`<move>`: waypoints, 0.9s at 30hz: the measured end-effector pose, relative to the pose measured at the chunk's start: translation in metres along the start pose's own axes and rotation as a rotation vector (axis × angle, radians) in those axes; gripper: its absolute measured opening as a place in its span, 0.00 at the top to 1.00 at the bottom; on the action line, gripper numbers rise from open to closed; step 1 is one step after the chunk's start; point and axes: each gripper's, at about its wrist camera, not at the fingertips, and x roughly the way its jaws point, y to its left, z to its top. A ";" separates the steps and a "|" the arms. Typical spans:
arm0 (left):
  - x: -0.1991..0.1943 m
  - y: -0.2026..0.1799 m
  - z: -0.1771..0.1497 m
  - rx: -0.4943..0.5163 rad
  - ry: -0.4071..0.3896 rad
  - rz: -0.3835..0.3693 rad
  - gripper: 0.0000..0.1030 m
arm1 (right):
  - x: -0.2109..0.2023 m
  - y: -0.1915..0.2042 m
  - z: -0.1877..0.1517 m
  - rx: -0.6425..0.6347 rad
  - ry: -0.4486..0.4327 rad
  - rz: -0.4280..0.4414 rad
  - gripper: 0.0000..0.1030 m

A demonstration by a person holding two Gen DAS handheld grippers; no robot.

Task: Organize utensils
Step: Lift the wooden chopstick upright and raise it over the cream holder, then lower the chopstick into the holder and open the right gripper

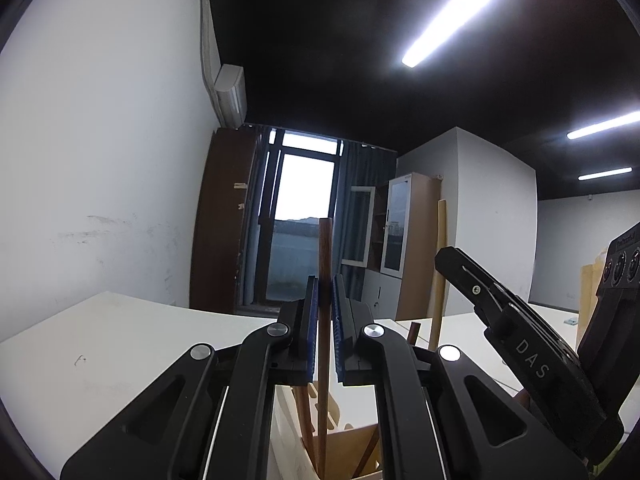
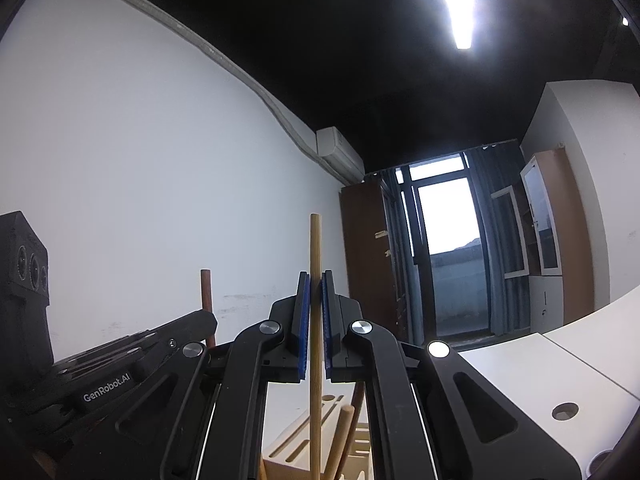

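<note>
Nearest, the left gripper (image 1: pixel 325 328) has its jaws pinching a dark wooden handle (image 1: pixel 325 256), upright over the wooden holder (image 1: pixel 348 446) on the table (image 1: pixel 120 344). The right gripper (image 2: pixel 316 324) pinches a pale wooden handle (image 2: pixel 315 248) above the same holder. Both utensils seem mid-insertion; next, lower each straight down and release.

Showing 2 grippers, left gripper (image 1: pixel 325 320) and right gripper (image 2: pixel 316 320), 1 wooden holder (image 2: pixel 296 452), several wooden handles.

The left gripper (image 1: pixel 325 320) and right gripper (image 2: pixel 316 320) both point upward, jaws nearly closed.
</note>
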 end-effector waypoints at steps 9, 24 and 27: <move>0.003 -0.002 -0.006 0.020 0.031 -0.013 0.94 | 0.000 0.001 -0.005 -0.003 0.032 -0.001 0.94; 0.006 0.009 -0.006 0.005 0.070 -0.038 0.94 | -0.006 0.000 -0.016 -0.002 0.111 -0.020 0.93; 0.006 0.011 -0.007 0.008 0.078 -0.031 0.94 | -0.007 0.000 -0.018 -0.001 0.126 -0.023 0.93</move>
